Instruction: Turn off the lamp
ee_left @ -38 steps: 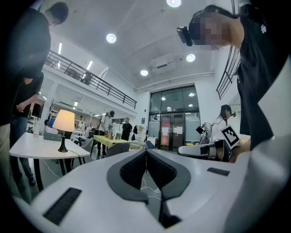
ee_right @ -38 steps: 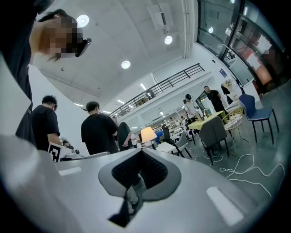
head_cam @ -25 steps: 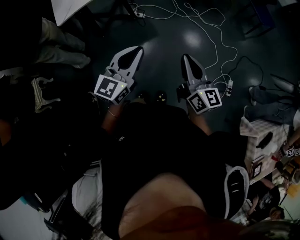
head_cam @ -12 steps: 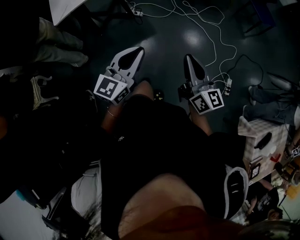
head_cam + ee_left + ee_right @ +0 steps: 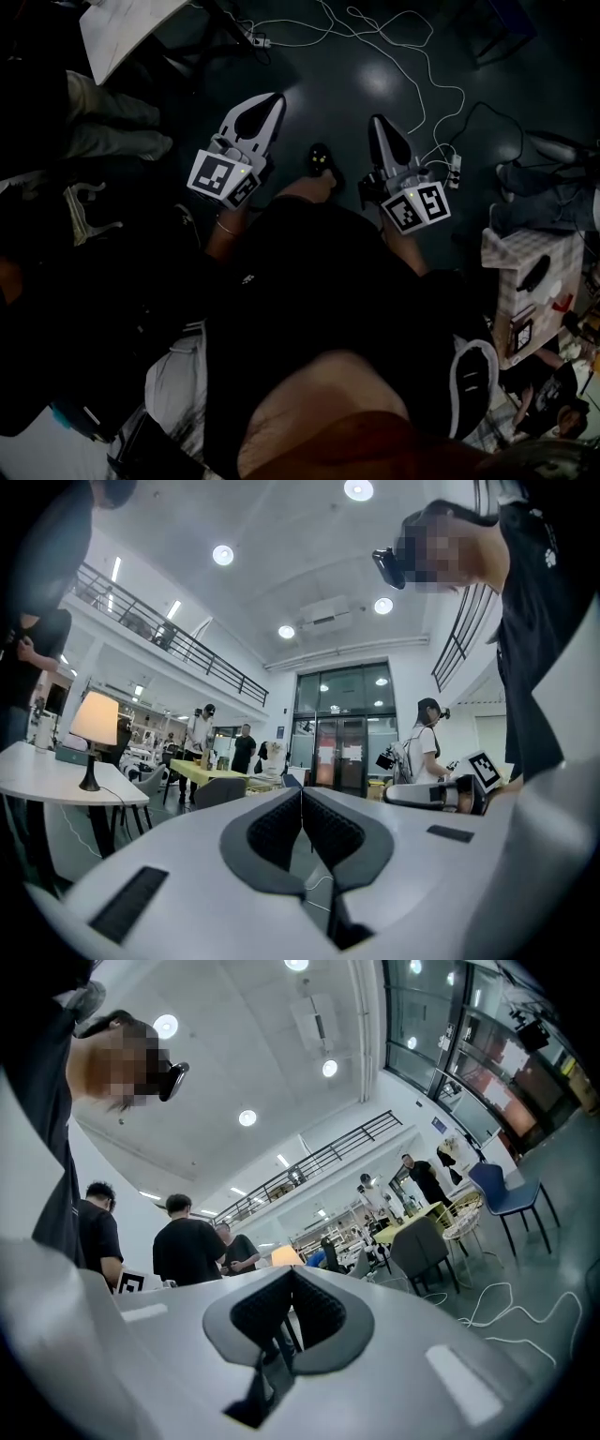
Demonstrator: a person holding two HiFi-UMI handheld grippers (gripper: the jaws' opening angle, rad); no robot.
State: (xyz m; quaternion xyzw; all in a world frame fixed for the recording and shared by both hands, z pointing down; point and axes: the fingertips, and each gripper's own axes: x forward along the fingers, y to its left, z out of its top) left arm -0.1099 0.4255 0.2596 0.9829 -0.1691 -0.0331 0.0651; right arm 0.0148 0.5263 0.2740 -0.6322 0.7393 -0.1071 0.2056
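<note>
Your left claw [image 5: 302,796] and right claw [image 5: 291,1274] are both fully shut, with nothing between the pads. The lamp [image 5: 94,726] stands lit and upright on the white bench [image 5: 47,780], well apart, ahead-left of your left claw. Your right claw points almost at its shade [image 5: 286,1256]. Your left hand is probably nearer.

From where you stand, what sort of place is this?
Probably a large open-plan lab or workshop hall: a mezzanine railing, tall glass entrance doors, and a white table carrying a lit lamp.
</note>
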